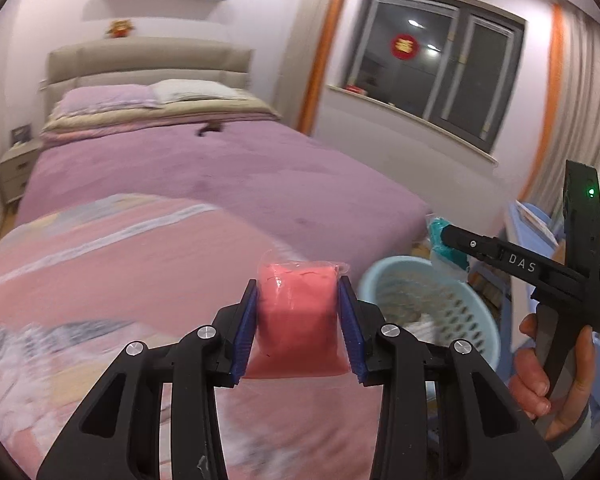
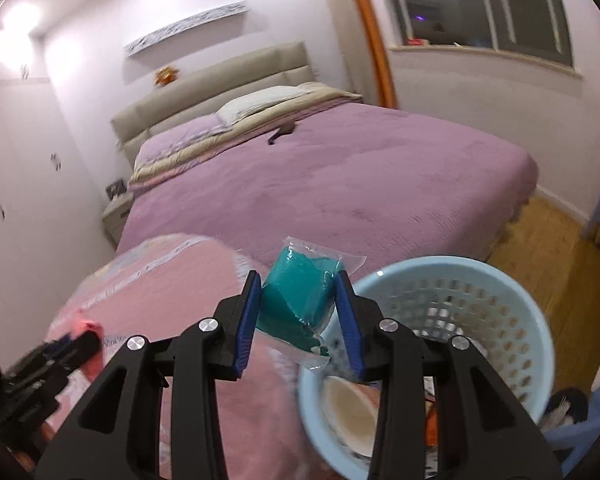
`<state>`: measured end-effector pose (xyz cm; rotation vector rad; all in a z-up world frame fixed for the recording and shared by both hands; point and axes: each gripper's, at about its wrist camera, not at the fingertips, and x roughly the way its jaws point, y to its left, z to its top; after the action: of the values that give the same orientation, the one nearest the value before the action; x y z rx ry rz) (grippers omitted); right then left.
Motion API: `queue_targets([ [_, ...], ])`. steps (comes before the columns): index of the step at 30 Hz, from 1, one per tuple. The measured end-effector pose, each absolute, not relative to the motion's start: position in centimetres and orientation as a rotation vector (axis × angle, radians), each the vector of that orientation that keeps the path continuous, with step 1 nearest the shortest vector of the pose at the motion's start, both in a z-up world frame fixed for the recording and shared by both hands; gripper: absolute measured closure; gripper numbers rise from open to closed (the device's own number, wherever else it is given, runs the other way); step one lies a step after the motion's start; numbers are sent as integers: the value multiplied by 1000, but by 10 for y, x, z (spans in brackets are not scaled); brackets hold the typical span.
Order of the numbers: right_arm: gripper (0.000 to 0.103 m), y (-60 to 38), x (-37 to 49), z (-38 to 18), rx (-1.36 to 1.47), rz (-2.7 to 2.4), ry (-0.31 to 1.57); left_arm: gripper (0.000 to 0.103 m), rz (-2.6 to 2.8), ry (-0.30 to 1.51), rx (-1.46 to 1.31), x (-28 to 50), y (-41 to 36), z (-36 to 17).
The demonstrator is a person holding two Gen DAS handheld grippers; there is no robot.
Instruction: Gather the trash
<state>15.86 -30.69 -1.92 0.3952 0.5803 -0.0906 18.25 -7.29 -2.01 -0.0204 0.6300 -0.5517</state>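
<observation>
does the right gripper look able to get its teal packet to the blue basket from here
Probably yes: the right gripper is shut on the teal packet, and the blue basket sits open-topped right beside it, with nothing visible between them.

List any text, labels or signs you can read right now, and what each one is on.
"DAS": white letters on the black arm of the right tongs, seen from the left wrist view.
Red round sticker on the window: a gold character, too blurred to read.
Pink packet, teal packet, blue basket: no print visible.
Nothing else is legible.
</observation>
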Motion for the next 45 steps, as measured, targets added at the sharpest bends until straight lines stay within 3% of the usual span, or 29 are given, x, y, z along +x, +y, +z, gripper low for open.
queue_targets([
  [14,66,-385,139,-69,500,-304,694,64,-765,739,67,193,-228,-46],
  [16,65,-392,138,-73,512,-310,706,40,-763,743,61,194,-232,-52],
  [18,60,-397,134,-74,515,-320,709,31,-742,729,68,194,-235,-53],
  [20,57,-400,132,-72,519,-322,706,31,-736,731,79,192,-239,-55],
  [31,57,-364,110,-31,434,-219,622,13,-625,585,88,153,-187,-20],
  [36,46,-334,80,-14,323,-218,499,10,-491,473,105,121,-145,-7],
  [45,45,-286,35,-8,166,-310,314,9,-108,242,218,86,-79,-40],
])
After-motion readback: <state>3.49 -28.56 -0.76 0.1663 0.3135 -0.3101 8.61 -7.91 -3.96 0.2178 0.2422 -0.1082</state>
